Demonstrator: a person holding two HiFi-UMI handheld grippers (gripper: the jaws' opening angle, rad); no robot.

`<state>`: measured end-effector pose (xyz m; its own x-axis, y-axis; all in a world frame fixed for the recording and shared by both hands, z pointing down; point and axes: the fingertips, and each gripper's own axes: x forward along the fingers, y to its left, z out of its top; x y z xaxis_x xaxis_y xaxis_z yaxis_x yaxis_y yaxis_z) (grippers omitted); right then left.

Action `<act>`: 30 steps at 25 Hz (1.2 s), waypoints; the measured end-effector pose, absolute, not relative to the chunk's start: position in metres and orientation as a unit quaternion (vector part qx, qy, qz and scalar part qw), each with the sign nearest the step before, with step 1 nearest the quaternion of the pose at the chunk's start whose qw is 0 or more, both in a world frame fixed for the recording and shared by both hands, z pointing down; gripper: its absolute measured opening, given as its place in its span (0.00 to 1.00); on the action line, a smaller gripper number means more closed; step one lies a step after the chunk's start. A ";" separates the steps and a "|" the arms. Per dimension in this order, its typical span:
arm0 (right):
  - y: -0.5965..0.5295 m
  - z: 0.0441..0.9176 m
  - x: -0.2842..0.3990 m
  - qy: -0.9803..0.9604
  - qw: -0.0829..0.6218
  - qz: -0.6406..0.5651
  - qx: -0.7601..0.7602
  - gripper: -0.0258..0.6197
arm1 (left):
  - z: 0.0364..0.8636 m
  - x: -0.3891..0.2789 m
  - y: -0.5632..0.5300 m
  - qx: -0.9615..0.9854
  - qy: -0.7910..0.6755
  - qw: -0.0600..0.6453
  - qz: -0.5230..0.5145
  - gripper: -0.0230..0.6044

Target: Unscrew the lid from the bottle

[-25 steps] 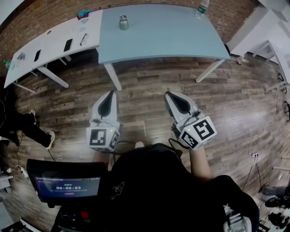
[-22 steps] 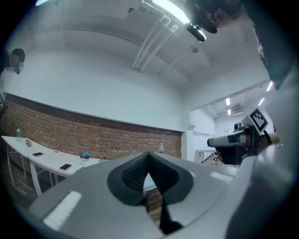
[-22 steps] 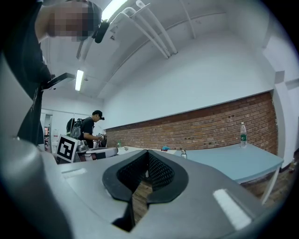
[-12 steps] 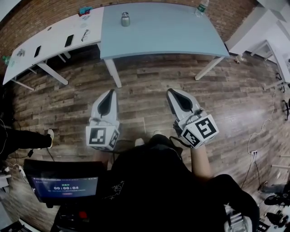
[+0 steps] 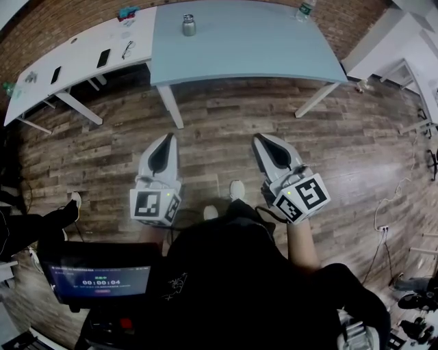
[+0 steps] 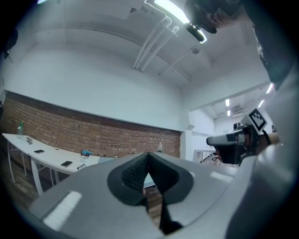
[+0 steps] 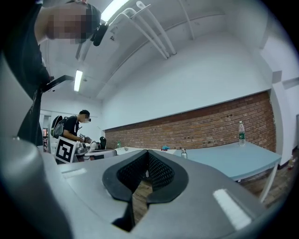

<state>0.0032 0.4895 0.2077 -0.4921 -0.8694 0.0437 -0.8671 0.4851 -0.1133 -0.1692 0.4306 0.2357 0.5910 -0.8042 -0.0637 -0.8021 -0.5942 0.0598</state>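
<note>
In the head view, the left claw (image 5: pixel 166 139) and right claw (image 5: pixel 259 139) are held side by side over the wooden floor (image 5: pixel 219 130). Both point toward the blue-grey surface (image 5: pixel 260 48) but sit well short of it, which reads as a ready carry before any reach. The small metal bottle (image 5: pixel 188 25), likely the task's, stands upright near that surface's far edge, well apart from both claws. A plastic bottle (image 5: pixel 304 10) stands at the far right corner. In the left gripper view, the left claw's jaws are pressed together on nothing. In the right gripper view, the right claw is likewise closed and empty, and the metal bottle shows small ahead, just right of its tips.
</note>
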 end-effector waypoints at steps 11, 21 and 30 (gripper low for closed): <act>0.472 0.205 0.012 0.872 0.019 -0.062 -0.485 0.04 | 0.233 -0.163 0.422 0.884 -0.466 0.005 -0.033 0.03; 0.448 0.208 0.018 0.880 0.020 -0.067 -0.469 0.04 | 0.231 -0.161 0.404 0.876 -0.480 0.019 -0.051 0.03; 0.417 0.208 0.024 0.885 0.022 -0.069 -0.459 0.04 | 0.230 -0.153 0.374 0.872 -0.488 0.008 -0.040 0.03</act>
<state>0.0242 0.4174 0.2080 -0.5776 -0.8159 0.0239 -0.8098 0.5692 -0.1422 -0.1531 0.3743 0.2298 0.5204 -0.8517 -0.0615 -0.8505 -0.5234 0.0524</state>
